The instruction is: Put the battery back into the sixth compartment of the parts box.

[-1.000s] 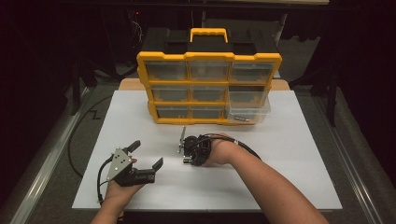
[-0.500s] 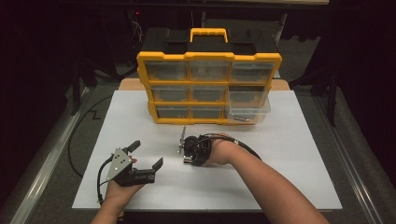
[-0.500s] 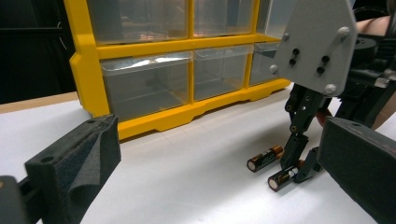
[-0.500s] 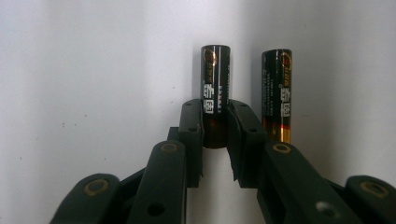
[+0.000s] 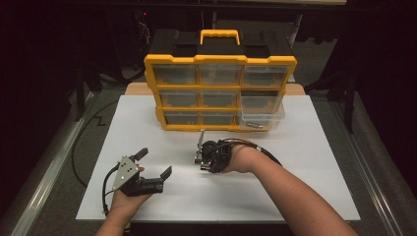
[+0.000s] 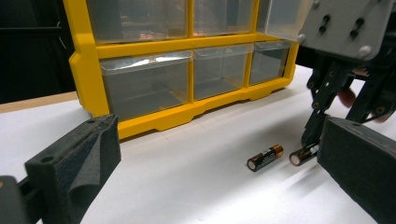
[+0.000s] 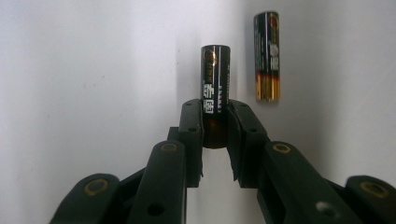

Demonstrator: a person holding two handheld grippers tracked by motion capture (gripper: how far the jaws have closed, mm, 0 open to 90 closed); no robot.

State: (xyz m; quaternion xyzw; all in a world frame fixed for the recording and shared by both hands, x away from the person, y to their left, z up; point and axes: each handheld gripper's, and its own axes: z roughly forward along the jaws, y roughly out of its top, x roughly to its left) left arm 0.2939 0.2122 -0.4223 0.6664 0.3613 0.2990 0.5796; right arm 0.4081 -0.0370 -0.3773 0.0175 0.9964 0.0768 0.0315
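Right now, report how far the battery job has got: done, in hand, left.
Done: one drawer of the yellow organizer stands pulled out at the lower right. In hand: the right gripper is shut on one battery that lies on the white table. Left: lifting it, and the second battery beside it lies untouched. The left gripper is open, holding nothing.

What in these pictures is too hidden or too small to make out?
- Held black-and-copper battery, right gripper view: its near end sits behind the right gripper.
- Open clear plastic drawer, high view: contents too small.
- Yellow drawer organizer, left gripper view: top cut off by the edge.
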